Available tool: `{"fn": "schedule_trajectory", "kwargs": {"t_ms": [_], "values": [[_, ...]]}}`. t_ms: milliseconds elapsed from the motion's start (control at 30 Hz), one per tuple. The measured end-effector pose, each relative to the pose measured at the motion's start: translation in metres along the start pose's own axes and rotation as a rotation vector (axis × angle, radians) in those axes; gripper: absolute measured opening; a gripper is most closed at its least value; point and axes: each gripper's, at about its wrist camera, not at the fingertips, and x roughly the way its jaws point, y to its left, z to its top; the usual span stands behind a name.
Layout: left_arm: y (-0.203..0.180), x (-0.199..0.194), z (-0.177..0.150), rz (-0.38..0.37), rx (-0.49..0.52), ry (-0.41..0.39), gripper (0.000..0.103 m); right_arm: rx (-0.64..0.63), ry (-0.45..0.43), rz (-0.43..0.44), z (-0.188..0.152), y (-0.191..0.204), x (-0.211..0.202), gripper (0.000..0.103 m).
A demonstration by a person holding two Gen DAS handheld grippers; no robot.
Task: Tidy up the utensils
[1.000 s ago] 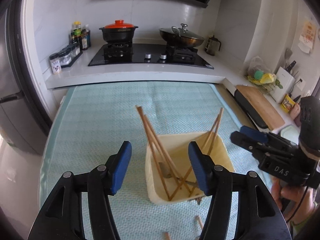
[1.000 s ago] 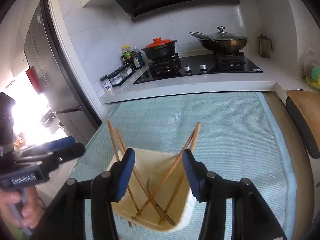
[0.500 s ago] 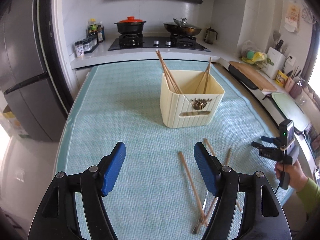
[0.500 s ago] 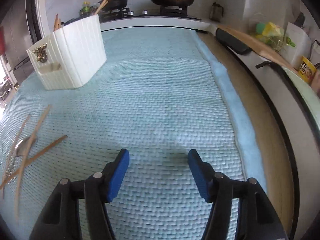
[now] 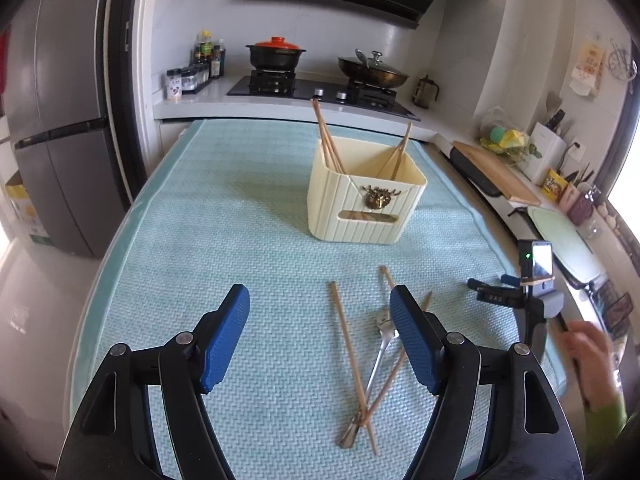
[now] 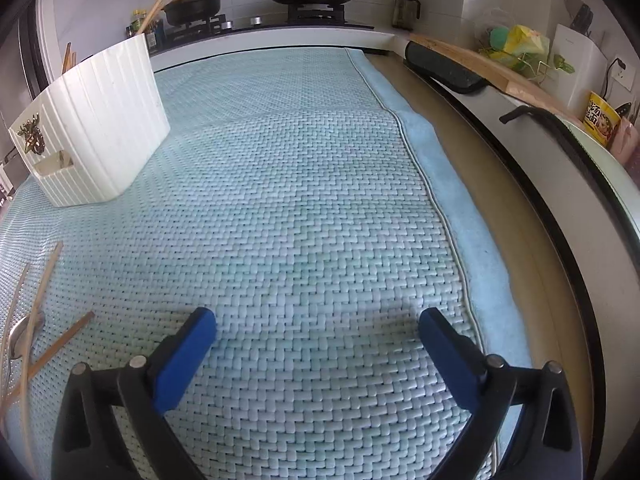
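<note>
- Leftmost, the left gripper point(image 5: 320, 344) hangs above the woven teal mat point(image 5: 240, 220) with its jaws spread and nothing between the blue pads; it looks poised over bare mat just left of the loose pieces, probably lining up for a pick.
- Next along, the loose chopsticks point(image 5: 352, 360) lie flat on the mat, crossing near their lower ends, with a metal spoon point(image 5: 380, 356) tangled among them. They appear to be the items not yet sorted, and the crossing may make a clean single pick awkward.
- Beyond them, further up the mat, the cream holder point(image 5: 364, 204) stands upright, well apart from the loose pile, with several chopsticks point(image 5: 328, 140) leaning against its inner walls. That seems to be where the rest belongs.
- Far right, the right gripper point(image 6: 318, 332) sits low over empty mat near the mat's edge, its jaws opening wide, nothing between them; the loose pieces lie off at the left border of its view, the holder point(image 6: 100, 128) up to its left. Judging by that, it is parked clear of the work, leaving room for the other hand.
</note>
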Motion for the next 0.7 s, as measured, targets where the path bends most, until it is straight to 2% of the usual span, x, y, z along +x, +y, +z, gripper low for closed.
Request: {"fn": "schedule_trajectory", "kwargs": {"t_ms": [100,400,700], "values": [[0.002,-0.002,-0.003,0.02,0.002,0.005,0.074,0.0,0.0,0.0,0.0,0.0,0.0,0.103],[-0.01,-0.001,-0.01,-0.037,0.009,0.019,0.075,0.001,0.0,0.0,0.0,-0.001,0.0,0.103],[0.001,-0.004,-0.016,-0.035,0.007,0.033,0.074,0.001,0.0,0.0,0.0,-0.001,0.0,0.103]]}}
